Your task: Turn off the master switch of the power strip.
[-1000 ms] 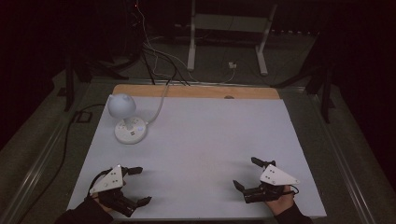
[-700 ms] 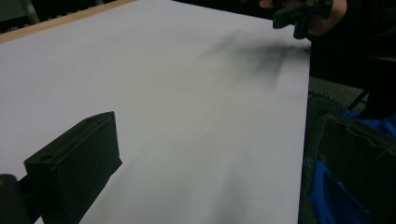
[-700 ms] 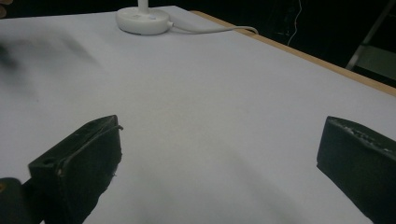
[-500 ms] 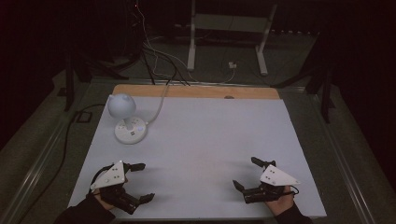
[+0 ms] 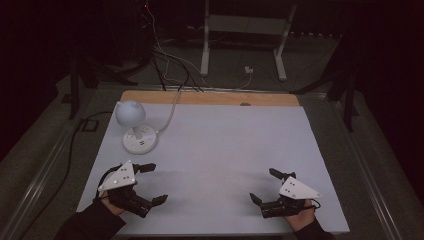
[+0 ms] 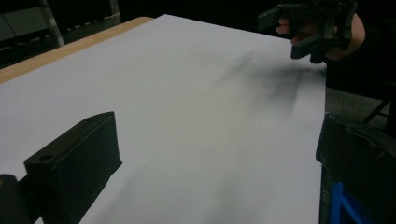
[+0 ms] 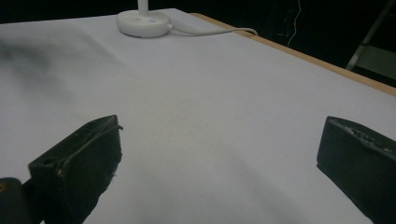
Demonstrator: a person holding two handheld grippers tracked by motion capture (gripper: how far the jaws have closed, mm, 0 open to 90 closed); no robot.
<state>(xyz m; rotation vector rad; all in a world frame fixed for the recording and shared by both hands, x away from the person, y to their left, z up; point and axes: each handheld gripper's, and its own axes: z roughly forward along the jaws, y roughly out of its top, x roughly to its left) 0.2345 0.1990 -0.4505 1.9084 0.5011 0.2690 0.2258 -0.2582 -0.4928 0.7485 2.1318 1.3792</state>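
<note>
High view: a white-topped desk [image 5: 220, 150] with a bare wooden strip along its far edge; the left tongs [image 5: 152, 184] held low over the near left corner, the right tongs [image 5: 266, 186] over the near right corner, the two well apart with bare desk surface between them; each carries a grey three-cornered plate and is gripped by a dark-sleeved hand entering from the bottom edge. Both tongs stand wide open, jaws spread and holding nothing; neither touches any object. A small white lamp [image 5: 135, 127], round head above a round flat base, stands at the far left of the desk, beyond the left tongs and apart from them; its white cable [image 5: 170, 112] runs from the base toward the far edge. Left gripper view: two black jaws far apart above the white surface; the right tongs [image 6: 308, 30] and its hand appear at the upper right, casting a blurred shadow on the desk. Right gripper view: jaws likewise far apart; lamp base [image 7: 142, 22] and cable [image 7: 210, 31] at the top, well clear of the jaws.
</note>
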